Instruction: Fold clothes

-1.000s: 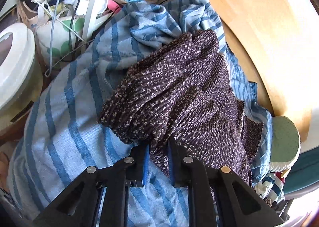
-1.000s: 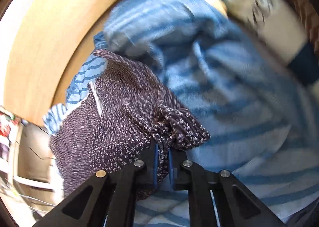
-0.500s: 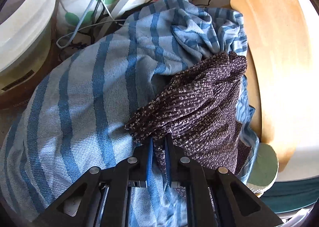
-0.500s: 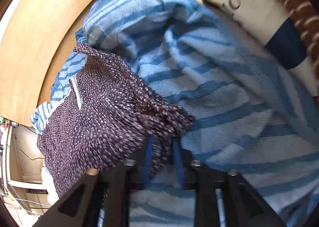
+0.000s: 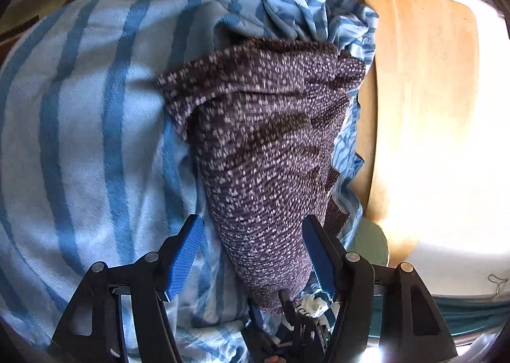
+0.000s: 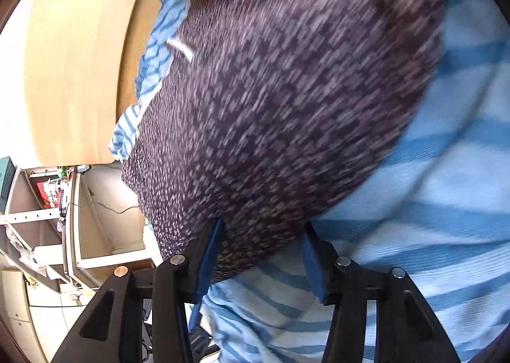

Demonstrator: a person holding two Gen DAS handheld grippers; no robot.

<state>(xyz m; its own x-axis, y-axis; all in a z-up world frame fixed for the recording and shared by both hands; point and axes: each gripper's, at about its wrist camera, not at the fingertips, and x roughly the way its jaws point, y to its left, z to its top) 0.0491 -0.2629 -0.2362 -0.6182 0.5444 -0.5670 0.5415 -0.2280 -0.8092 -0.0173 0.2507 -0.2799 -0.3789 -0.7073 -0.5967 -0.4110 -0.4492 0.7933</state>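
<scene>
Both your left gripper (image 5: 251, 254) and right gripper (image 6: 261, 254) are opening, releasing the dark speckled garment (image 5: 264, 146), which stretches lengthwise away from them across the striped blanket (image 5: 79, 139).

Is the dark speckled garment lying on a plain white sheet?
No. The dark speckled garment lies on a blue-and-white striped blanket, beside a wooden board.

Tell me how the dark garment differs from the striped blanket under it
The dark garment is purple-brown with fine white flecks; the blanket is pale blue with broad darker blue stripes. The garment is a narrow folded bundle; the blanket spreads far wider. The garment lies on top; the blanket lies beneath. Both are soft, rumpled fabric.
</scene>
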